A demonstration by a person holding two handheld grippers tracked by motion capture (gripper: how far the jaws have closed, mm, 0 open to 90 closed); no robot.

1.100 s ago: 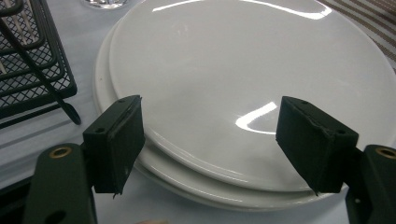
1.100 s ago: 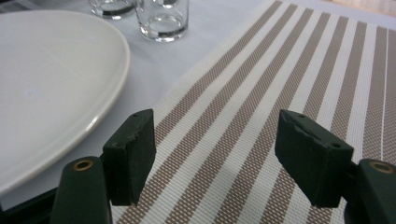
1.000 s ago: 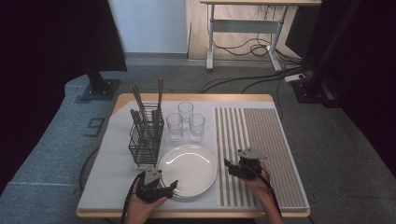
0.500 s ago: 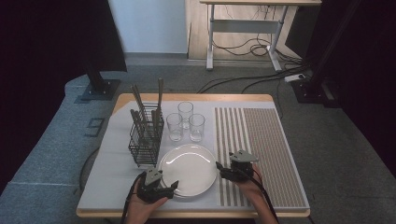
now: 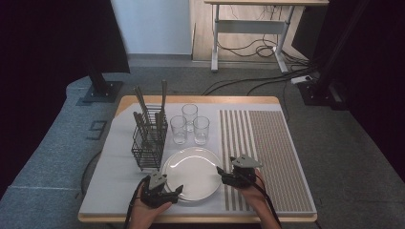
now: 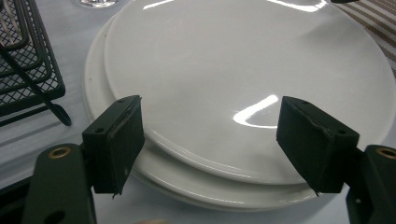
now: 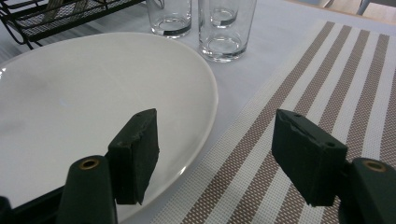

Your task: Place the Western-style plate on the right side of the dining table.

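Both pairs of jaws stand wide apart and hold nothing. In the left gripper view the left gripper (image 6: 210, 144) has its two black pads set over the near rim of the top plate (image 6: 243, 79), one pad at lower left of the frame, the other at lower right, with the rim between them but not pinched. That plate sits slightly askew on a lower plate (image 6: 187, 184), whose edge peeks out as a crescent along the left and bottom. In the right gripper view the right gripper (image 7: 219, 154) straddles the plate's edge — one pad over white china at lower left, the other over the striped placemat (image 7: 299, 93) at lower right.

In the high view the stack lies low and centre on the table (image 5: 122, 200), the left gripper (image 5: 168, 193) at its lower-left rim and the right gripper (image 5: 227, 175) at its right rim.

To do this step well, I judge each gripper should turn so that one pad slides under the top rim and one over it, taking the upper plate alone — the offset crescent shows where the gap is. Close both sides evenly, then lift level; glazed china is slick, so a shallow bite may slip. Keep clear of the glasses (image 5: 190, 125) and the wire cutlery basket (image 5: 149, 139) above the stack in the frame.
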